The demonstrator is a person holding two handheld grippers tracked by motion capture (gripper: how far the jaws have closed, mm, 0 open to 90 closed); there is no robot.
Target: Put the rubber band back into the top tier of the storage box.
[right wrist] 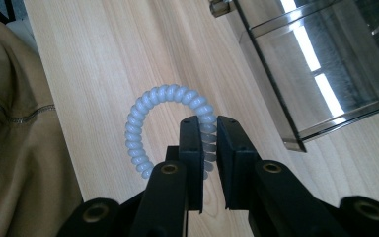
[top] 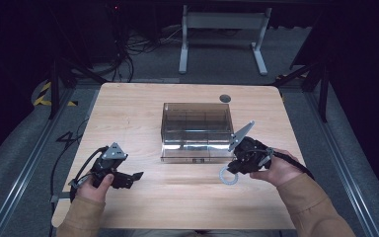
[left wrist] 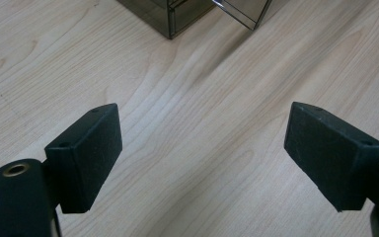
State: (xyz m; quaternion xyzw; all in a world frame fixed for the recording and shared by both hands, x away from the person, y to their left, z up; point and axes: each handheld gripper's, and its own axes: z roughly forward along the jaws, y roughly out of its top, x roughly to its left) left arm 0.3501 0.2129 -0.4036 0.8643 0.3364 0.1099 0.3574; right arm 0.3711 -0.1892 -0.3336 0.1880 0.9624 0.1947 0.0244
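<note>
One light wooden surface [top: 187, 197] with rounded corners is seen from above, and one smoky transparent box [top: 196, 129] stands near its middle, slightly toward the far edge. The box is divided inside into compartments, and its clear front flap lies lowered on the surface toward the near edge. One small dark round disc [top: 225, 98] is set in the surface near the far right corner.

Two grippers are held over the near half of the surface, one in each hand. The left gripper [top: 131, 177] is held near the near left corner, well apart from the box. In the left gripper view its two fingers [left wrist: 86, 153] are spread wide, with only bare wood between them, and one corner of the box [left wrist: 177, 19] is seen at the top.

The right gripper [top: 231, 170] is held just beside the near right corner of the box's flap. One pale blue-grey spiral hair tie [top: 228, 176] is gripped by it. In the right gripper view the two fingers [right wrist: 191, 148] are drawn narrow, closed on one side of the spiral hair tie [right wrist: 148, 106], whose coiled loop stands out past the fingertips above the wood. The box [right wrist: 316, 74] lies to the right of that view, and a tan sleeve [right wrist: 10, 128] is seen at its left edge.

Two tan sleeves are counted in the high view, one on each forearm, entering from the near edge.
</note>
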